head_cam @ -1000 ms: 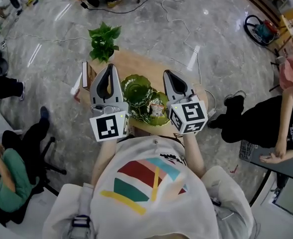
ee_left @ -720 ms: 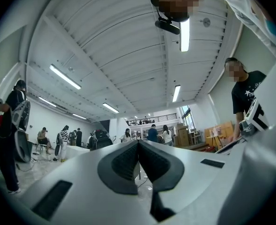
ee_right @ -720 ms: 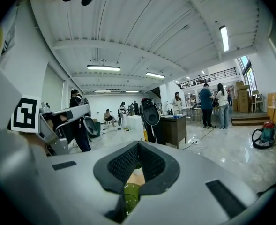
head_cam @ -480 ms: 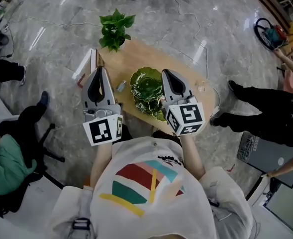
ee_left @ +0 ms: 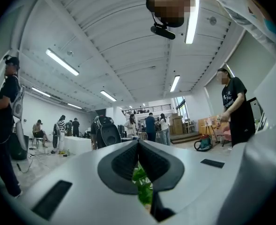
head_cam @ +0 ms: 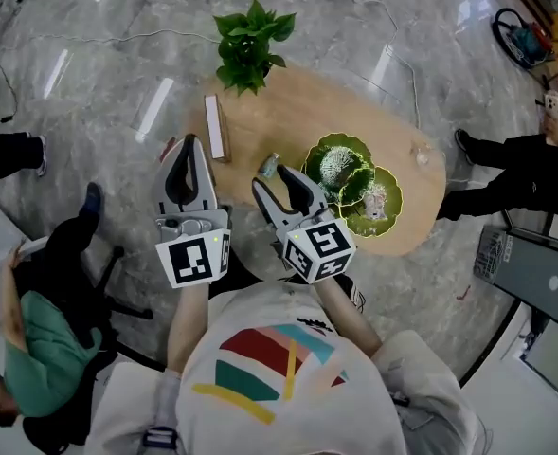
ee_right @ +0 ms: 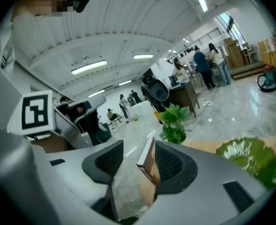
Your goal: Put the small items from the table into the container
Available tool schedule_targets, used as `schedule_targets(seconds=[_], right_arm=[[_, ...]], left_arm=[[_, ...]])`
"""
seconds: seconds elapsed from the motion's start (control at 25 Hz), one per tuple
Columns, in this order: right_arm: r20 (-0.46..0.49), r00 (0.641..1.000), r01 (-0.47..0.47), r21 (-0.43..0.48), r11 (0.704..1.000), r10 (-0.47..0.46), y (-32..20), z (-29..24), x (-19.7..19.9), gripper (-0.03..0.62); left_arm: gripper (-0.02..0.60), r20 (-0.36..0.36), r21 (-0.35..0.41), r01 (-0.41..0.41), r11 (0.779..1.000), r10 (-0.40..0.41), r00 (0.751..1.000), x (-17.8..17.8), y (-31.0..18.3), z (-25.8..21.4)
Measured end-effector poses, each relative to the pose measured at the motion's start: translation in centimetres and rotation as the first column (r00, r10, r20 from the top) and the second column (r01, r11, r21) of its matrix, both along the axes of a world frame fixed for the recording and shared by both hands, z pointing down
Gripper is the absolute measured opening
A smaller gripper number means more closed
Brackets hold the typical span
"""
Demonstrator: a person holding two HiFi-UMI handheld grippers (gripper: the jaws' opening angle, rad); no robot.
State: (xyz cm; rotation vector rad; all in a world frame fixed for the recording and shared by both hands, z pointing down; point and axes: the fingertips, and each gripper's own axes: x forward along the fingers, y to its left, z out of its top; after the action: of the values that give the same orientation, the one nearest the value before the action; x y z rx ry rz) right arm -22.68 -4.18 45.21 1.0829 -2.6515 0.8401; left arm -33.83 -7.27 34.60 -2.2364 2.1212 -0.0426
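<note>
Now right hand-held gripper [head_cam: 277, 180] just opened, seemingly empty; left hand-held gripper [head_cam: 189, 146] closed.

Right gripper [ee_right: 137, 146] jaws apart, just been opening, pads pressing on nothing. Through the gap: a book [ee_right: 148, 162] standing on edge on the wooden table [ee_right: 201, 145], close by the right-hand pad, contact unclear. Potted plant [ee_right: 173, 123] behind it. Green leaf-shaped dish [ee_right: 250, 156] on the table at right. Glossy grey floor, people [ee_right: 204, 64] standing far back.
</note>
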Motion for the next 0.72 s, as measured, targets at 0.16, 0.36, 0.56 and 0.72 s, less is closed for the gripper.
schedule_targets(seconds=[0.16, 0.36, 0.56, 0.72], right_arm=[[-0.156, 0.984, -0.118, -0.193, 0.974, 0.088, -0.2, 11.9, -1.6, 0.215], [-0.303, 0.936, -0.290, -0.368, 0.883, 0.181, -1.0, 25.5, -1.0, 0.215], [-0.420, 0.884, -0.382, -0.391, 0.837, 0.207, -2.4, 32.8, 0.4, 0.215], [-0.455, 0.867, -0.405, -0.406, 0.819, 0.203, -2.6, 35.8, 0.0, 0.216]], left_arm=[[0.008, 0.000, -0.065, 0.005, 0.998, -0.005, 1.000, -4.3, -0.2, 4.4], [0.009, 0.041, -0.132, 0.035, 0.991, -0.030, 0.999, -7.1, 1.3, 8.9], [0.009, 0.048, -0.213, 0.021, 0.977, -0.011, 0.999, -7.0, 2.5, 14.0], [0.009, 0.065, -0.221, -0.014, 0.975, 0.029, 0.997, -6.5, 2.7, 15.4]])
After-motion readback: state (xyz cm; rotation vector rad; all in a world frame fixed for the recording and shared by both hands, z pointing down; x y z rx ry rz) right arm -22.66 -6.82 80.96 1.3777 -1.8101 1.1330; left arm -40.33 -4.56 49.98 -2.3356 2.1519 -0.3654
